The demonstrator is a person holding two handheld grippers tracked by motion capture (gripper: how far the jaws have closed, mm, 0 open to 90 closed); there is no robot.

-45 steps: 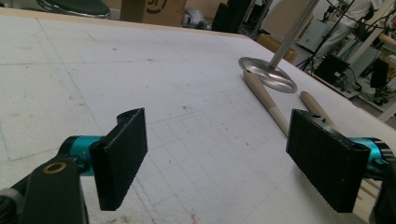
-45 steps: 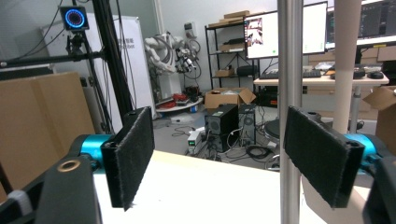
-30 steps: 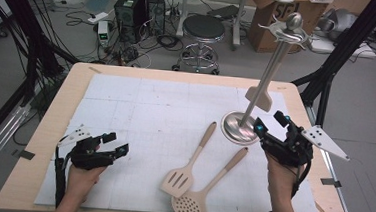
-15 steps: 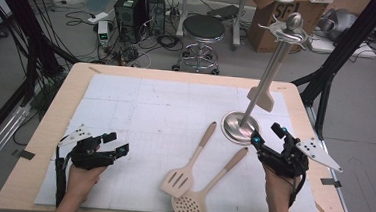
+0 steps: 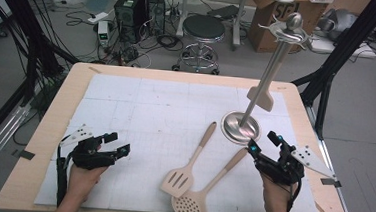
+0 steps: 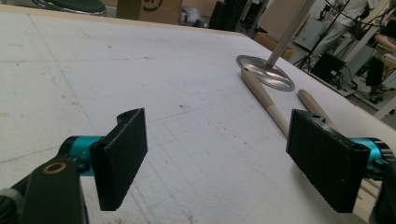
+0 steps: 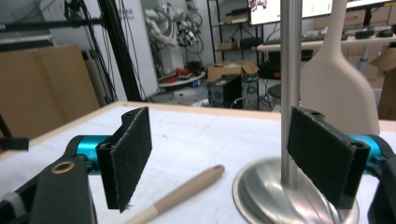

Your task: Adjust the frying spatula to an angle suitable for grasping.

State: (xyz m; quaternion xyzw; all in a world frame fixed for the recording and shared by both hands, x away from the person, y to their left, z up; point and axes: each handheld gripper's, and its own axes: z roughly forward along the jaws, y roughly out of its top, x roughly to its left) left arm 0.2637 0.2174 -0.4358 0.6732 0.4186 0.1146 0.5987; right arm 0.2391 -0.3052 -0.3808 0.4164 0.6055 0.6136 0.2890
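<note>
Legibly, almost nothing is written here: a cardboard box [image 5: 275, 14] on the floor beyond the desk [image 5: 44, 126] carries dark lettering, cut off by the metal pole, and it cannot be read with confidence. Nearest the right gripper [image 5: 262, 146] lie 2 pale wooden utensils on the white mat [image 5: 150, 113]: a slotted spatula [image 5: 188, 163] and a round perforated skimmer [image 5: 205, 195], both with light tan handles pointing up toward the shiny round base of the utensil stand [image 5: 240, 127]. The skimmer's handle tip lies just beside the right gripper's jaws, which stand wide apart and hold nothing. A third pale spatula [image 5: 261, 97] hangs against the stand's tall pole. In the right gripper view a handle tip [image 7: 187, 189] lies between the jaws, beside the base. The left gripper [image 5: 120, 145] rests near the desk's left front, jaws likewise spread and empty, well apart from the utensils.
</note>
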